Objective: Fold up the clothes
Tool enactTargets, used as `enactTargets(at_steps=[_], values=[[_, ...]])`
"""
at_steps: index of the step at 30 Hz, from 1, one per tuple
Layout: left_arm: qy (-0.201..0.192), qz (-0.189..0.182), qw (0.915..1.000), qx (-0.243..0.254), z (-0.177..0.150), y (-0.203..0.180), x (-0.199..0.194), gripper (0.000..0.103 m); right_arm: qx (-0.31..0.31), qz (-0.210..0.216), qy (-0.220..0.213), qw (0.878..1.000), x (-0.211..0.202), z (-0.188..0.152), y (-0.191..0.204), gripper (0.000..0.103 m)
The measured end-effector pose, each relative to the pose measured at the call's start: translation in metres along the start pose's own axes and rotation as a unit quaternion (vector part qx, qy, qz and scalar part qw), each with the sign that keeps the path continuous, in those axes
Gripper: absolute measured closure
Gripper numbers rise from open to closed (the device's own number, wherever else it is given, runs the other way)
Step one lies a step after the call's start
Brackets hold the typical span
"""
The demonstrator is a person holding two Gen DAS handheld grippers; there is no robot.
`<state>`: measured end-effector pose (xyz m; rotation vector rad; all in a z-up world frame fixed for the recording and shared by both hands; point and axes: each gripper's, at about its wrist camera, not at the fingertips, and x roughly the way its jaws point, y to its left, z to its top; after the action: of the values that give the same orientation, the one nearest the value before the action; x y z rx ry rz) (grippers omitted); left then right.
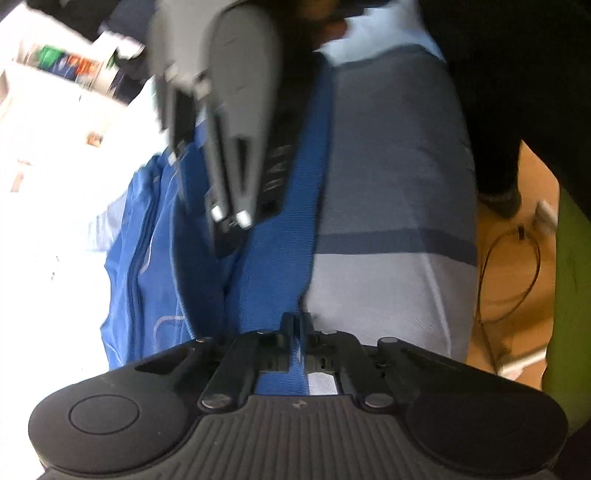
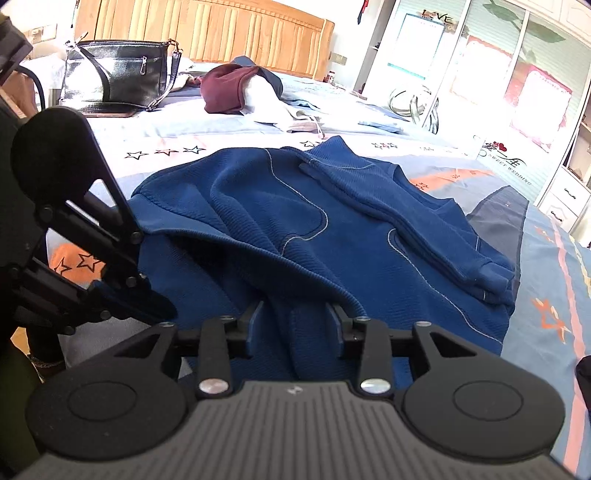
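On the bed (image 2: 546,258) the blue sweater (image 2: 295,221) lies partly folded, one sleeve (image 2: 406,221) across its body, the near hem bunched, so more folds remain. The left hand-held gripper (image 1: 297,325) pinches the hem closed; the right hand-held gripper (image 2: 295,314) stands wide around the fabric.

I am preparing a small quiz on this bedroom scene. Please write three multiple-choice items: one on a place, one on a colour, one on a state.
1. Where is the black handbag?
A. on the bed near the headboard
B. on the floor
C. on the blue sweater

2. What colour is the sweater?
A. red
B. blue
C. green

3. How are the right gripper fingers?
A. shut
B. missing
C. apart, fabric between

Key: 1 A, it stands before the wooden headboard; 2 B, blue knit; 3 C, a gap shows with cloth in it.
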<state>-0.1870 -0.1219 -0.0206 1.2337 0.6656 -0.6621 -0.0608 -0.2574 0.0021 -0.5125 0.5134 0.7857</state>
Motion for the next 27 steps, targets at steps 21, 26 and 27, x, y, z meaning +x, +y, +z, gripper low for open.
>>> enactTargets(at_steps=[21, 26, 27], values=[[0.016, -0.034, 0.9973, -0.063, -0.009, 0.025, -0.014, 0.102, 0.017, -0.016, -0.016, 1.0, -0.013, -0.004, -0.002, 0.053], [-0.016, -0.198, 0.9322, -0.302, -0.047, 0.09, -0.013, 0.102, 0.034, -0.02, -0.024, 0.999, -0.022, -0.007, -0.006, 0.052], [-0.026, -0.233, 0.9036, -0.359, -0.061, 0.101, -0.01, 0.102, 0.045, -0.021, -0.026, 0.998, -0.025, -0.008, -0.008, 0.05]])
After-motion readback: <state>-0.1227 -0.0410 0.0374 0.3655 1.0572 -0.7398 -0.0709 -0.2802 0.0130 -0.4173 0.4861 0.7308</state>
